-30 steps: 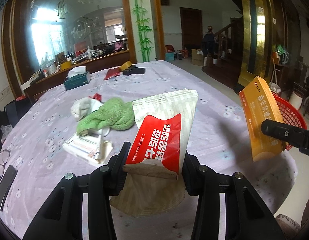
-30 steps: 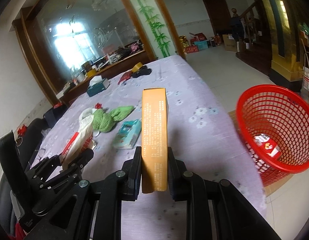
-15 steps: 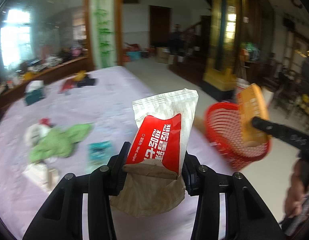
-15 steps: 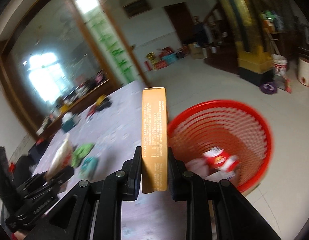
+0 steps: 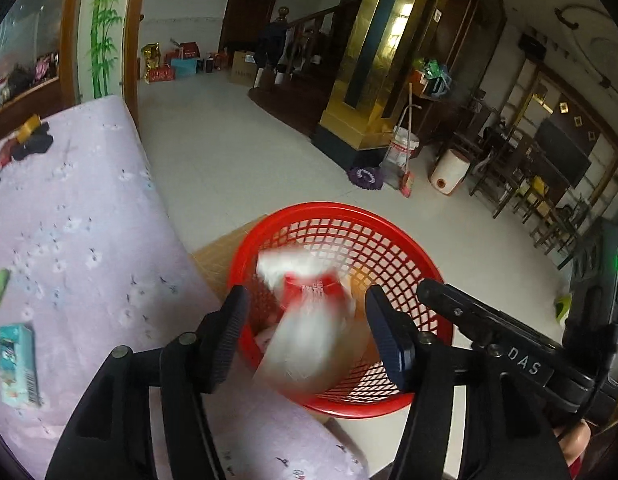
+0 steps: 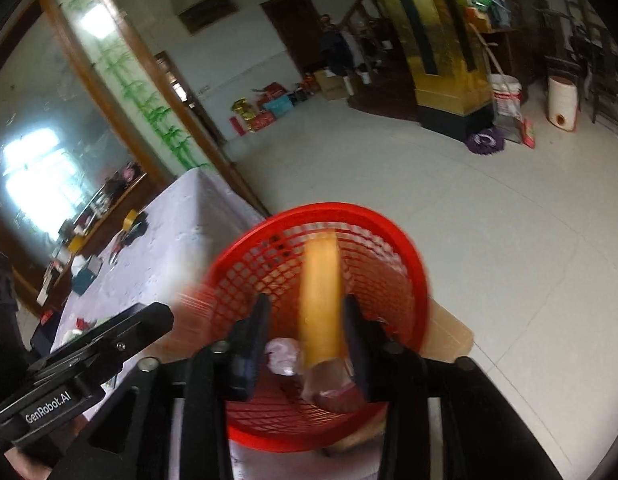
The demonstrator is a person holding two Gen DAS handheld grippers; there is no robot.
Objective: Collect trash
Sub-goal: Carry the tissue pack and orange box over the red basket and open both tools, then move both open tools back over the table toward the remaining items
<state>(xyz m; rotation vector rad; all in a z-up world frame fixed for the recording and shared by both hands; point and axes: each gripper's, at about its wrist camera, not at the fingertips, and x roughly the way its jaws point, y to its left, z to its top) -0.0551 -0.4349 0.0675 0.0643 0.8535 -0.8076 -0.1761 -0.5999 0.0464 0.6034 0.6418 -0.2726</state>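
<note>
Left wrist view: the left gripper (image 5: 305,332) hangs over a round red plastic mesh basket (image 5: 389,240) beside a table with a lilac flowered cloth (image 5: 69,240); its jaws have just been opening, and the blurred red-and-white wet-wipe packet (image 5: 305,320) sits loose between the parted pads. Right wrist view: the right gripper (image 6: 305,328), jaws also just opening, stands clear of the blurred orange cardboard box (image 6: 321,300) between them, above the same basket (image 6: 401,248).
</note>
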